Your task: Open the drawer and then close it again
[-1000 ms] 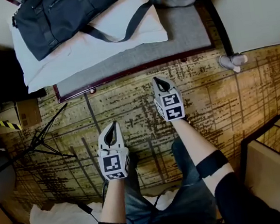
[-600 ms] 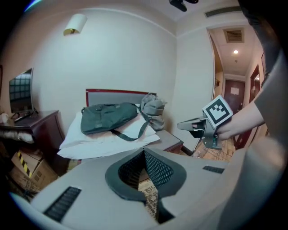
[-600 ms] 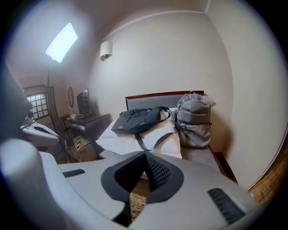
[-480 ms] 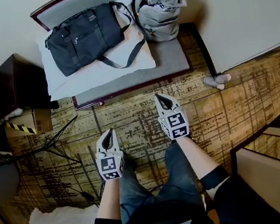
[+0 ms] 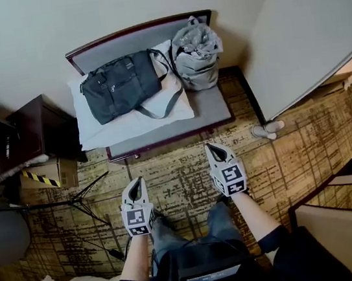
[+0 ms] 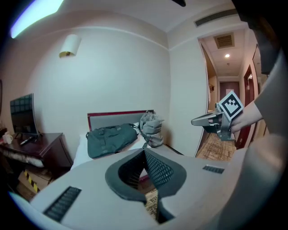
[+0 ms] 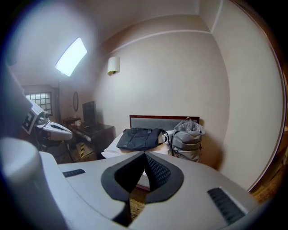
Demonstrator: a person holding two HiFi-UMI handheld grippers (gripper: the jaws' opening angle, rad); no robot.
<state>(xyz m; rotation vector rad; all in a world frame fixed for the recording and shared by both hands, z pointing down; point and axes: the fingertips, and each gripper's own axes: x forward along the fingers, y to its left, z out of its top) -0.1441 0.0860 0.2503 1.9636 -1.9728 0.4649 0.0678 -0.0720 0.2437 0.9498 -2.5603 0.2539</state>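
Observation:
No drawer shows plainly; a dark wooden cabinet (image 5: 40, 127) stands against the wall at the left, its front hidden from above. My left gripper (image 5: 138, 181) is held over the patterned carpet, shut with nothing between its jaws. My right gripper (image 5: 211, 146) is beside it, a little further forward, also shut and empty. Both point toward a cushioned bench (image 5: 214, 108). In the left gripper view the shut jaws (image 6: 144, 150) face the bench, with the right gripper (image 6: 194, 121) at the right. The right gripper view shows its shut jaws (image 7: 145, 155) and the cabinet (image 7: 94, 130) at the left.
On the bench lie a white pillow (image 5: 133, 120), a dark duffel bag (image 5: 122, 85) and a grey backpack (image 5: 195, 52). A tripod (image 5: 73, 201) and a taped cardboard box (image 5: 41, 179) stand left of me. A wall panel (image 5: 304, 32) is at the right.
Both grippers have risen from near the floor together with the head view. The bench and bags now look smaller and further off. Both grippers stay shut.

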